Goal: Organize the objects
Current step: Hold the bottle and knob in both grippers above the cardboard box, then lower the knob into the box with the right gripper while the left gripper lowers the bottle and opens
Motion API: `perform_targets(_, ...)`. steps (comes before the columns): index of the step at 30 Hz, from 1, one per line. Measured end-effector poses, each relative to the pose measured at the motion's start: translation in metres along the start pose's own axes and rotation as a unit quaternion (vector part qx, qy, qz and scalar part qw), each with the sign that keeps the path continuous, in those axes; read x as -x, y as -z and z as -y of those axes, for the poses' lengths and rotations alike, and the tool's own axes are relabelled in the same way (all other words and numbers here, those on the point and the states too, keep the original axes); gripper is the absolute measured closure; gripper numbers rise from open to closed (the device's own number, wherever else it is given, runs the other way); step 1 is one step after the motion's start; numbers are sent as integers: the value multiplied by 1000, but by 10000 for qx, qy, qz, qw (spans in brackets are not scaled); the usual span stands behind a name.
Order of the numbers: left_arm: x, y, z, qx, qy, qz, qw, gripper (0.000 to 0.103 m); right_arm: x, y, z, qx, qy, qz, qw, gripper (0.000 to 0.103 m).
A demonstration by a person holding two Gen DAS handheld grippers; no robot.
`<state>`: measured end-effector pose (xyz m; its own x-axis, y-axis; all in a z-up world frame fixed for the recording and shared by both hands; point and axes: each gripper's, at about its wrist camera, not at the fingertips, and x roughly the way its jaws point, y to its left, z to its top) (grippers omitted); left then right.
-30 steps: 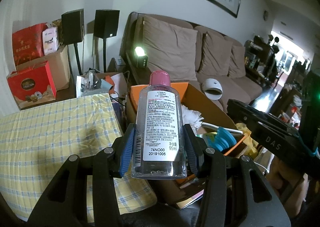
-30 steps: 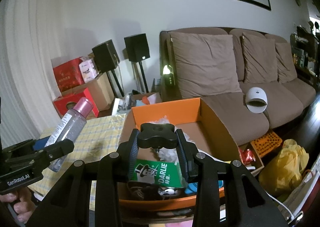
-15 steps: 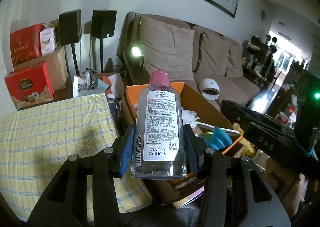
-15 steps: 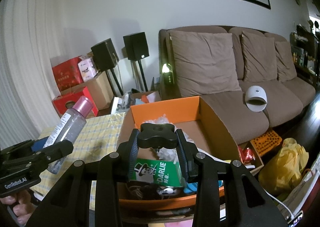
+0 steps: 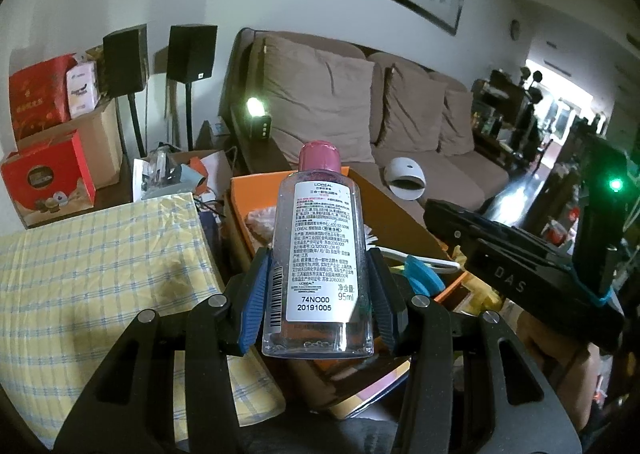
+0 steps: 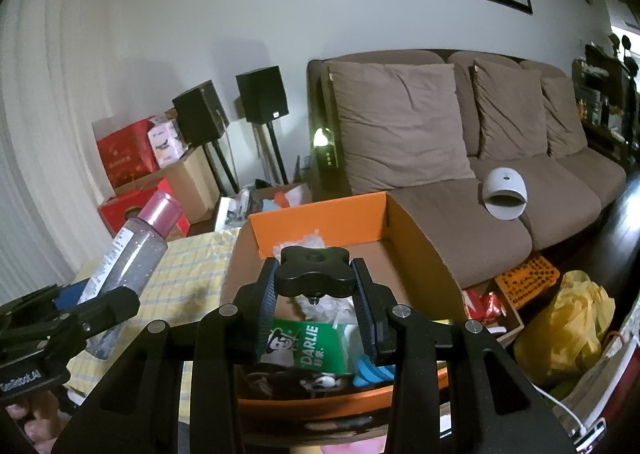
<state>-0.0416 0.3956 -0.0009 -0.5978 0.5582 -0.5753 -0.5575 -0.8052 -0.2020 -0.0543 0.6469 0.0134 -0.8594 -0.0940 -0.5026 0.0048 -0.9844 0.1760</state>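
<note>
Left gripper [image 5: 318,294] is clamped on a clear plastic bottle with a pink cap [image 5: 318,254], its blue-edged pads pressing the bottle's two sides near the base. In the left wrist view the bottle stands upright between the fingers, white label facing the camera, held in the air in front of an open orange cardboard box [image 5: 256,193]. A yellow checked tablecloth [image 5: 100,266] lies to the left of the box, and a brown sofa [image 5: 400,125] sits behind. Compared with a second ago, the box and tablecloth sit slightly further left in the picture, but the grip on the bottle is unchanged; the shift is small and reads as a pause, not a placing move.

In the right wrist view, the right gripper [image 6: 316,298] is closed on a black four-lobed plastic knob [image 6: 314,270] with a short screw stud below it, pinched between the ridged pads. It hangs above the orange box, over a green toothpaste carton [image 6: 308,342] and a blue object lying inside. The left gripper and its bottle appear at the left edge, tilted over the tablecloth. Nothing here has moved over the last second.

Both items are lifted and neither is set down, so the sorting is probably mid-way, with each hand waiting to deposit its load, likely in the box or on the cloth.
</note>
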Motion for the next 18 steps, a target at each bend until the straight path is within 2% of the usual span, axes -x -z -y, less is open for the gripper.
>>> perform_targets(10,-1,-2,10,-52,147,62,9999,59,4,-3,23,-257,166,22,9995,67)
perform_targets(12,3,-2,14,-121,273,177,9994,59,4,-3,25,-268,168,0,9995,67)
perform_targets(18,0,-3,23,-163,281,207,9993,59,-2,-2,19,-205,140,-101,9996,67)
